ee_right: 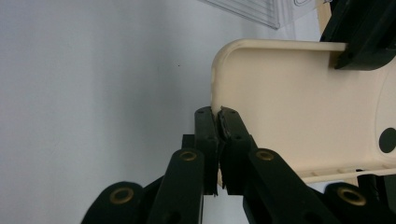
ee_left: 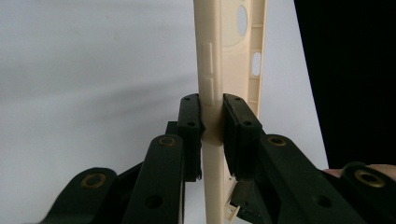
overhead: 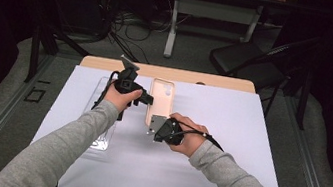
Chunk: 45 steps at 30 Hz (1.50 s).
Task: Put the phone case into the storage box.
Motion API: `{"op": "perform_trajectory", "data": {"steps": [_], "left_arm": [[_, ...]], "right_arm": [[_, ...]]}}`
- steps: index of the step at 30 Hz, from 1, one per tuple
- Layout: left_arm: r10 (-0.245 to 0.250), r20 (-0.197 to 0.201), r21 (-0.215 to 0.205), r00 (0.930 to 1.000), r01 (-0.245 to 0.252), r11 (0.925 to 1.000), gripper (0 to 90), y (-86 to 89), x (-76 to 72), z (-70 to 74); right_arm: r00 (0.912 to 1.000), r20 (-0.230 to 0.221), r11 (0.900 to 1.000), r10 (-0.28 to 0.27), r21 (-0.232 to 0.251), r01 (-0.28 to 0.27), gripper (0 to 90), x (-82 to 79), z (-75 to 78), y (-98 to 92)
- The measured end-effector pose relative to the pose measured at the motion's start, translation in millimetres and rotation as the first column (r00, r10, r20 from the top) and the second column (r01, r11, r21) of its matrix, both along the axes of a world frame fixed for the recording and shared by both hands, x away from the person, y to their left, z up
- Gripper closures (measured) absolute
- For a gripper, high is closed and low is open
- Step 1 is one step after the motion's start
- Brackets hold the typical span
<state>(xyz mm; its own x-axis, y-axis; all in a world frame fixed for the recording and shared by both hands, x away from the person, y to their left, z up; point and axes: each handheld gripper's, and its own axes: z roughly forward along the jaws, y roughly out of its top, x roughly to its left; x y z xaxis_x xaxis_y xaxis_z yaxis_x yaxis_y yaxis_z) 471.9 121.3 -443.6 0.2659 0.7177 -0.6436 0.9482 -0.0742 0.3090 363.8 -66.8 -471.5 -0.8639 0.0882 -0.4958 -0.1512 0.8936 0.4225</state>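
**Firmly pinching a cream phone case from two sides**

Clearly handling a light, thin-walled thing here: the cream phone case (overhead: 160, 101), lying over the pale table (overhead: 229, 134), open side up, near the middle and a little toward the far edge. Judging it as flexible plastic, smooth and somewhat slippery, likely bending or twisting if pulled unevenly, though hardly fragile.

Clamping the case's left long wall with the left gripper (ee_left: 212, 119), fingers (ee_left: 189, 126) clenched on that wall just below the side-button bumps. Nipping the near short end with the right gripper (ee_right: 218, 122), fingers (ee_right: 205, 135) squeezed tight on the thin rim beside the rounded corner. Gripping on the walls rather than the flat back looks sensible, since the rim is offering the only raised edge; keeping clear of the camera cut-out at the case's far end, where the plastic is narrowest.

Leaving open table to the right of the case and on its near side. Crowding the case's left: a clear plastic package (overhead: 103, 114) lying just beyond the left hand. Sitting behind the case: the table's far edge, not far off.
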Motion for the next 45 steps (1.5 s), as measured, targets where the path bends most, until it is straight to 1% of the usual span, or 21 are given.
{"op": "perform_trajectory", "data": {"steps": [4,10,14,17,20,23,31,35,39,42,45], "left_arm": [[0.009,-0.005,-0.004,0.9999,-0.01,0.9999,78.7,0.8,-0.1,-0.6],[0.01,-0.017,-0.017,0.9998,-0.011,0.9998,79.7,2.1,0.0,-1.5],[0.022,-0.023,-0.015,0.9995,-0.022,0.9996,80.4,1.6,-0.1,-2.1],[0.025,-0.032,-0.022,0.9992,-0.025,0.9994,80.7,2.1,0.3,-2.8],[0.03,-0.039,-0.025,0.9988,-0.031,0.9992,80.8,2.9,0.7,-3.5],[0.033,-0.049,-0.032,0.9982,-0.035,0.9989,80.9,3.6,1.0,-3.9],[0.03,-0.054,-0.035,0.9981,-0.032,0.9989,81.3,4.6,0.8,-4.5],[0.03,-0.061,-0.036,0.9977,-0.032,0.9989,81.5,5.4,0.8,-4.7],[0.03,-0.06,-0.039,0.9978,-0.033,0.9987,81.6,5.7,0.9,-4.1],[0.028,-0.063,-0.043,0.9976,-0.031,0.9986,81.6,6.3,1.1,-4.2],[0.028,-0.064,-0.044,0.9976,-0.031,0.9986,81.6,6.3,1.1,-4.0]], "right_arm": [[1.0,-0.001,1.0,-0.002,0.002,0.002,87.5,-0.1,-0.4,0.2],[1.0,-0.002,1.0,-0.003,0.003,0.003,87.5,-0.5,-0.8,0.1],[1.0,-0.001,1.0,-0.001,0.007,0.001,87.4,-0.5,-1.8,0.1],[1.0,-0.001,1.0,0.001,-0.003,-0.001,87.3,-0.3,-1.5,-0.3],[1.0,0.003,1.0,0.006,0.004,-0.006,87.3,-0.1,-1.9,-0.5],[1.0,-0.001,1.0,-0.002,0.004,0.002,87.2,-1.0,-1.4,-0.5],[1.0,-0.004,1.0,-0.001,0.01,0.001,87.0,-1.1,-2.2,0.1],[1.0,-0.007,1.0,0.001,0.002,-0.001,86.9,-1.1,-2.5,0.4],[1.0,-0.009,1.0,-0.001,0.011,0.001,86.7,-0.7,-2.0,0.3],[0.9999,-0.012,1.0,-0.003,0.003,0.003,86.6,-0.7,-0.5,-0.3],[0.9999,-0.011,1.0,0.002,0.01,-0.002,86.4,-0.3,-0.6,-0.3]]}}
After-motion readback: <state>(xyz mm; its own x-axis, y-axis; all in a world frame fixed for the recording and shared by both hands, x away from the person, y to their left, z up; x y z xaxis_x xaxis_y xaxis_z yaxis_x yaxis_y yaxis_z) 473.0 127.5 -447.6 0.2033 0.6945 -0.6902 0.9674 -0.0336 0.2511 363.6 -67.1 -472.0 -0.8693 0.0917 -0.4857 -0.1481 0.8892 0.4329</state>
